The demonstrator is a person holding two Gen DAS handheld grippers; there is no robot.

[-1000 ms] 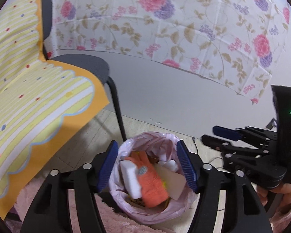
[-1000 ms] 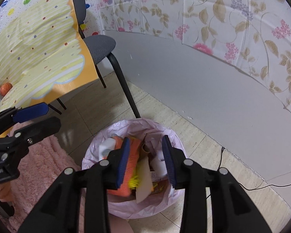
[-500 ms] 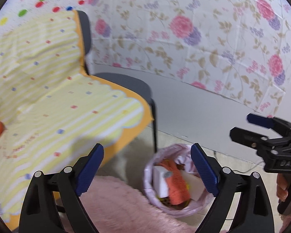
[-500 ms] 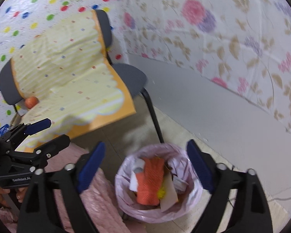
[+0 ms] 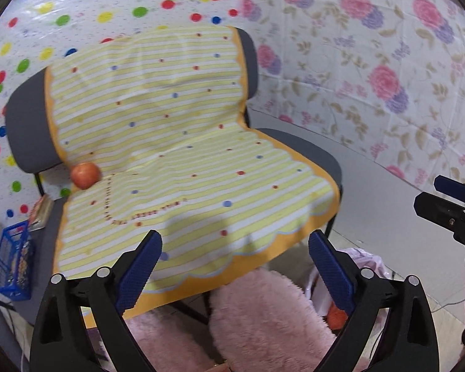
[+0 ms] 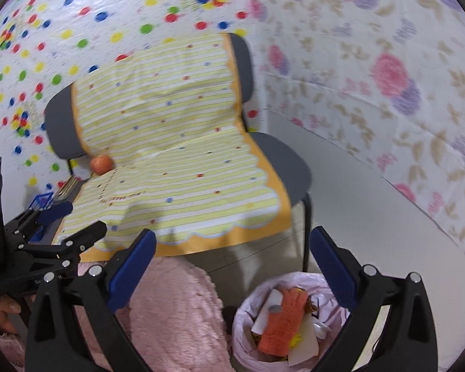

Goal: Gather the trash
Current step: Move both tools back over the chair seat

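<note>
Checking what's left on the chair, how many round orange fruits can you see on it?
1. A single orange fruit sits on the striped cloth where the chair back meets the seat, at its left edge. More could be hidden.

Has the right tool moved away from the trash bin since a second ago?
Yes. The right tool has lifted up and back: the trash bin sat between its fingers, now lower and smaller.

You've got a yellow-striped, dotted cloth [image 5: 183,142] with orange edge on a grey chair [image 5: 28,124], orange-red apple [image 5: 85,175], pink bin bag [image 6: 248,319], orange glove [image 6: 283,322], blue basket [image 5: 11,266], floral wall [image 5: 372,62]
</note>
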